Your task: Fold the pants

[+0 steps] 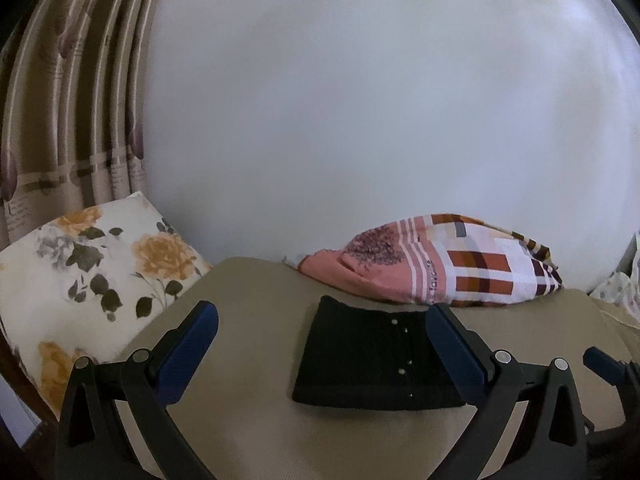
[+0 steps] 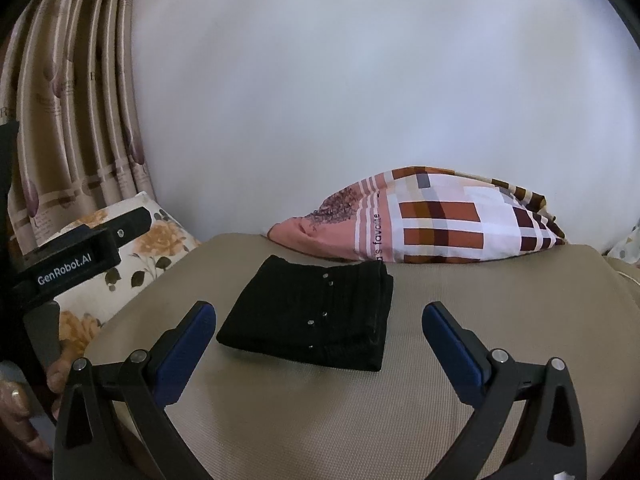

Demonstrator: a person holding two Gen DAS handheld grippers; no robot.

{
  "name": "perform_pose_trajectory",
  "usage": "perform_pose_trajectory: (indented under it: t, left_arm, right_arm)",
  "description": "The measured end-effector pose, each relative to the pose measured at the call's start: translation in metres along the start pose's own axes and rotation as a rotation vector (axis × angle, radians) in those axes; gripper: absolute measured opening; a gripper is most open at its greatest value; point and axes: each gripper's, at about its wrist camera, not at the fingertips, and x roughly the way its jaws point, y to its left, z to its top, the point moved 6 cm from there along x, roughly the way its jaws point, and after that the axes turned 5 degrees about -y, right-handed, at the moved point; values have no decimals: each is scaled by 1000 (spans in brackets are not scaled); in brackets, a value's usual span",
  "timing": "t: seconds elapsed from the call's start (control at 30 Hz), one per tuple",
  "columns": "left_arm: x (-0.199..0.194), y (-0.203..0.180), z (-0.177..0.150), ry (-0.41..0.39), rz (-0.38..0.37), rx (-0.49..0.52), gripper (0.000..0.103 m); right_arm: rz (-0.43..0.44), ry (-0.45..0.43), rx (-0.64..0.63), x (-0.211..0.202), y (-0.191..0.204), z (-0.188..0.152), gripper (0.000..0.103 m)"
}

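Surface: beige woven-texture mattress, flat, edges rounded off toward the wall. Black pants, ribbed knit with a row of small silver studs, lie folded into a compact rectangle on the mattress, centre-left in the right wrist view, fold stack visible on their right edge. In the left wrist view the same pants sit just ahead of the right-hand finger, which overlaps their lower right corner; contact cannot be told.

Left gripper: jaws spread wide, holding nothing. Right gripper: jaws spread wide, holding nothing, hovering short of the pants. Both have black arms with blue finger pads.

Room: plain white wall behind the bed. Beige-and-brown striped curtain hangs at far left. Cream pillow with orange roses and dark leaves leans at the left edge of the mattress. Pink, white and rust-checked pillow lies against the wall behind the pants, apart from them. Left gripper's black body, marked GenRobot.AI, shows at the left of the right wrist view.
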Motion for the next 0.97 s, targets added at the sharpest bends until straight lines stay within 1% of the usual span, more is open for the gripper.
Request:
perform_pose_trajectory:
  t: [0.2, 0.33, 0.53, 0.63, 0.8, 0.97]
  left_arm:
    - [4, -9, -9, 50, -22, 11, 103]
    - [5, -16, -15, 65, -25, 31, 103]
    - [-3, -25, -17, 33, -25, 58, 103]
    - [-10, -29, -15, -7, -25, 64, 103]
    - [-13, -30, -13, -12, -26, 62, 103]
    - [-11, -29, -14, 23, -22, 60, 103]
  right_arm:
    - [7, 18, 2, 8, -2, -3, 103]
    - [12, 30, 2, 10, -3, -5, 103]
    - [12, 34, 3, 11, -2, -6, 103]
    - [11, 37, 7, 13, -3, -10, 103]
    - [10, 38, 6, 13, -3, -10, 103]
    - [8, 39, 11, 14, -5, -12, 103]
